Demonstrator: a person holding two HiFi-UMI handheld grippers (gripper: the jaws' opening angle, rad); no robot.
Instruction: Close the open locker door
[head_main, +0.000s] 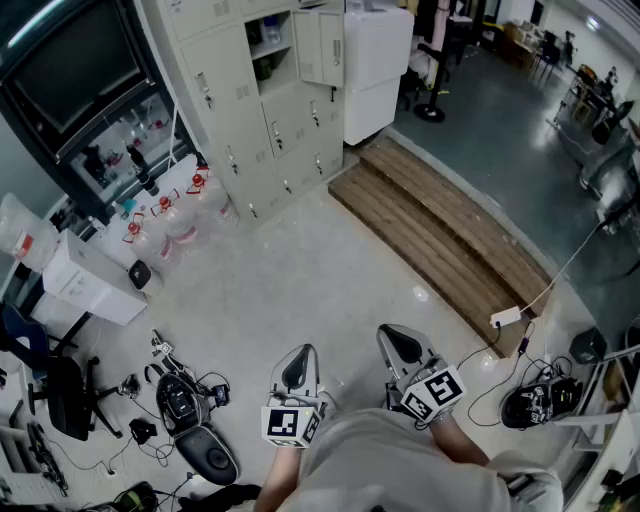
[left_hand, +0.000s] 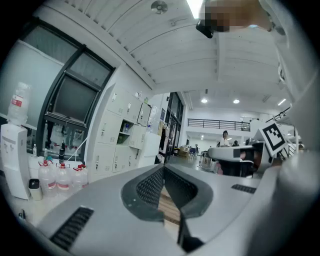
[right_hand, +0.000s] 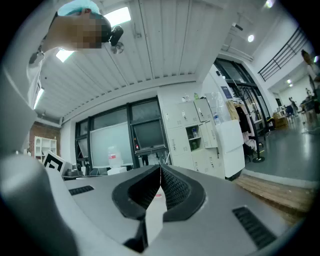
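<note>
A bank of beige lockers (head_main: 262, 110) stands far ahead across the floor. One upper compartment (head_main: 270, 45) is open, and its door (head_main: 322, 45) hangs swung out to the right. Both grippers are held low near the person's body, far from the lockers. My left gripper (head_main: 297, 368) is shut and holds nothing. My right gripper (head_main: 400, 345) is shut and empty as well. In the left gripper view the jaws (left_hand: 163, 167) meet, with the open compartment (left_hand: 124, 129) beyond them. In the right gripper view the jaws (right_hand: 160, 166) also meet, and the open door (right_hand: 206, 136) shows far off.
A white cabinet (head_main: 375, 70) stands right of the lockers. A low wooden step (head_main: 440, 230) runs diagonally at the right. Water bottles (head_main: 165, 215) and a dispenser (head_main: 85, 280) sit at the left. Cables and gear (head_main: 190, 410), a chair (head_main: 60, 395) and a power strip (head_main: 505, 317) lie nearby.
</note>
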